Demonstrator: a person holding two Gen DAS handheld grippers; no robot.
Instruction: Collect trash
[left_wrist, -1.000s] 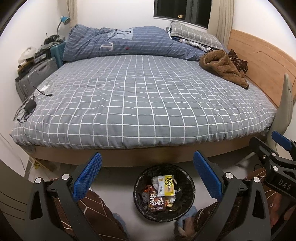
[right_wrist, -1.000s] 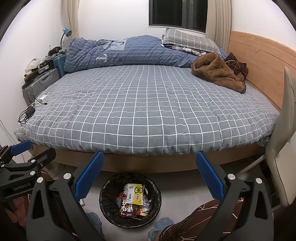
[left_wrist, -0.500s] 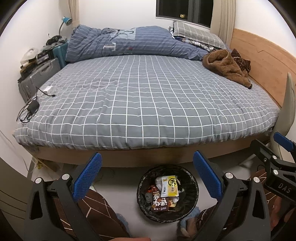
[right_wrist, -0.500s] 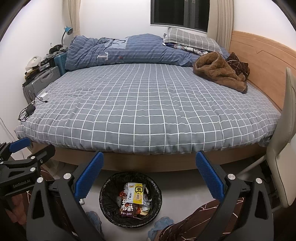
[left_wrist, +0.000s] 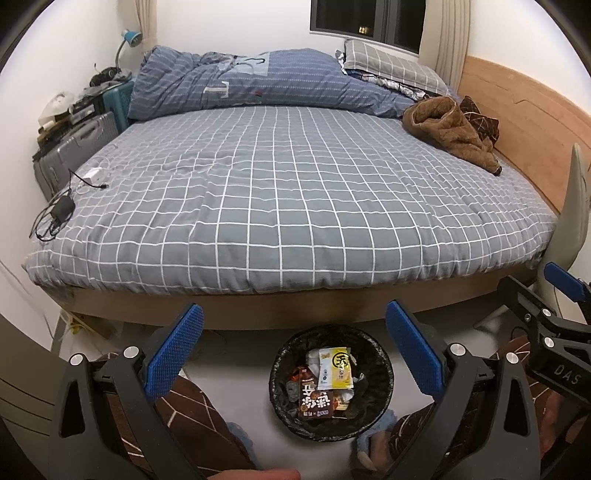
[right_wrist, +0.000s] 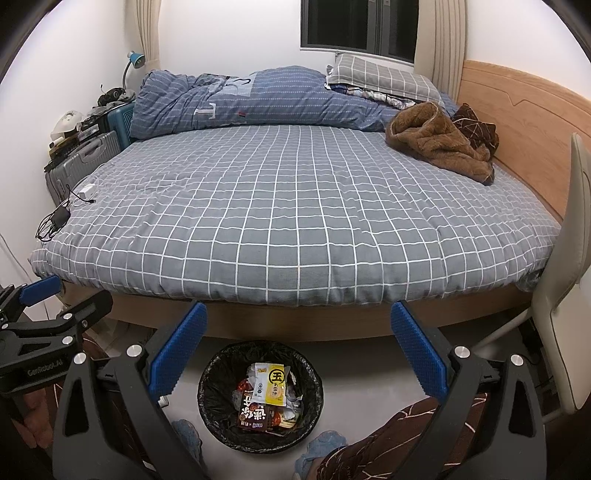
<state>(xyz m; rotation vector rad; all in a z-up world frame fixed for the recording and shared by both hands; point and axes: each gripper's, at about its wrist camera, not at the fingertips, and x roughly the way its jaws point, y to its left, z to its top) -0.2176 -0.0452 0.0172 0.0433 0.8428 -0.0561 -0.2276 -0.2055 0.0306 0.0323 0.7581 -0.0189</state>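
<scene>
The trash bin (left_wrist: 331, 384) sits on the floor at the foot of the bed, low between the left gripper's (left_wrist: 293, 354) spread fingers and nearer its right finger. It is lined in black and already holds wrappers: a yellow packet (left_wrist: 336, 373) on top, a dark brown snack bag (left_wrist: 316, 400) beneath it. Seen from the right gripper (right_wrist: 299, 350), the same bin lies below and a little left of centre between the fingers. Both grippers have their jaws wide apart with nothing between the blue pads, each hovering above the floor, clear of the bin.

Beyond the jaws, the checked bedspread (right_wrist: 295, 221) stretches out looking free of litter, though I can't be sure from here that no small scrap hides in the folds. A brown fleece (right_wrist: 437, 147) lies far ahead to the right, and a charger with cables (right_wrist: 59, 219) far ahead to the left, near the mattress edge. A pale chair (right_wrist: 569, 277) stands just outside the right finger of the right gripper.

My worry is what counts as trash. The charger or the fleece could be grabbed by mistake, since they are the only loose things on the bed. A low reach toward the bin could also catch its thin liner and tip it, spilling the wrappers. The person's slippered feet (right_wrist: 325, 448) are close beside it as well.
</scene>
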